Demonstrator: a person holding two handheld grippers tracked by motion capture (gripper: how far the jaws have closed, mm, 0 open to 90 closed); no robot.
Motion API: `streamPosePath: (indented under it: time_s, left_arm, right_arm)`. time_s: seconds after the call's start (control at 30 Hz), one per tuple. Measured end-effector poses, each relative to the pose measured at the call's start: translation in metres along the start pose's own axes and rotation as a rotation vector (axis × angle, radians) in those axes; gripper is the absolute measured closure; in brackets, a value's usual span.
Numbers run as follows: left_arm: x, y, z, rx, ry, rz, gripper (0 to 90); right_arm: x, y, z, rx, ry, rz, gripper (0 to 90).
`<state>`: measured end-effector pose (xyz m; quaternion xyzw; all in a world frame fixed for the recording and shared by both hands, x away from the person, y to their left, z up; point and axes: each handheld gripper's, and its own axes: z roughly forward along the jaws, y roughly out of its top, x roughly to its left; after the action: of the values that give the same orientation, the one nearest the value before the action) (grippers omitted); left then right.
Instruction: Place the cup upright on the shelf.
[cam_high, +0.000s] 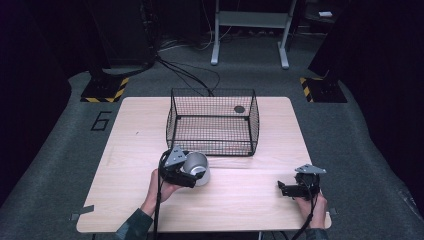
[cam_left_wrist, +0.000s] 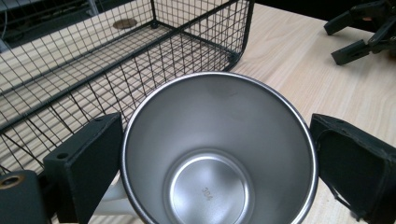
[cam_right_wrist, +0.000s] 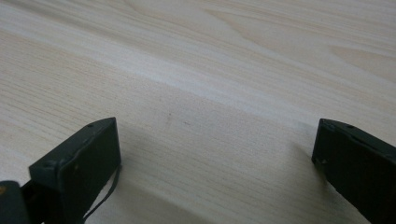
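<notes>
Right, steel cup (cam_left_wrist: 219, 154) upright, mouth up, "304" stamped on its bottom, sitting on table (cam_high: 125, 145) just in front of wire basket (cam_high: 212, 120). Left gripper (cam_high: 187, 172) jaws flank the rim, w/ contact unclear. Right gripper (cam_high: 285, 189) spread wide, nothing between.

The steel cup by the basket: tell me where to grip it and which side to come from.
Grip the steel cup across its round wall just below the rim, one jaw on each side, as the left gripper brackets it now. Come from the person's side: the wire basket stands close behind the cup and blocks the far approach. The smooth wall probably needs a firm squeeze. Whether it is already clamped cannot be told.
</notes>
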<state>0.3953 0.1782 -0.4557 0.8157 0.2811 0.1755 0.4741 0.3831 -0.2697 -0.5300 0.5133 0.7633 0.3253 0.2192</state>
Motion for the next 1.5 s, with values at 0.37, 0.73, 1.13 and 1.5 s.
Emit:
streamPosePath:
  time_s: [0.37,0.73,1.13,1.5]
  left_arm:
    - [0.002,0.013,-0.017,-0.018,-0.042,0.004,5.8]
    - [0.008,0.025,-0.034,-0.033,-0.069,0.003,5.8]
    - [0.019,0.043,-0.053,-0.044,-0.101,0.015,5.7]
    - [0.024,0.065,-0.061,-0.058,-0.122,0.034,5.8]
  right_arm:
    - [0.0,0.0,0.0,0.001,0.0,0.001,0.7]
    - [0.0,0.0,0.0,0.002,0.0,0.005,0.7]
    - [0.0,0.0,0.0,0.007,-0.001,0.005,0.7]
    - [0.001,0.0,0.0,0.006,-0.002,0.005,0.7]
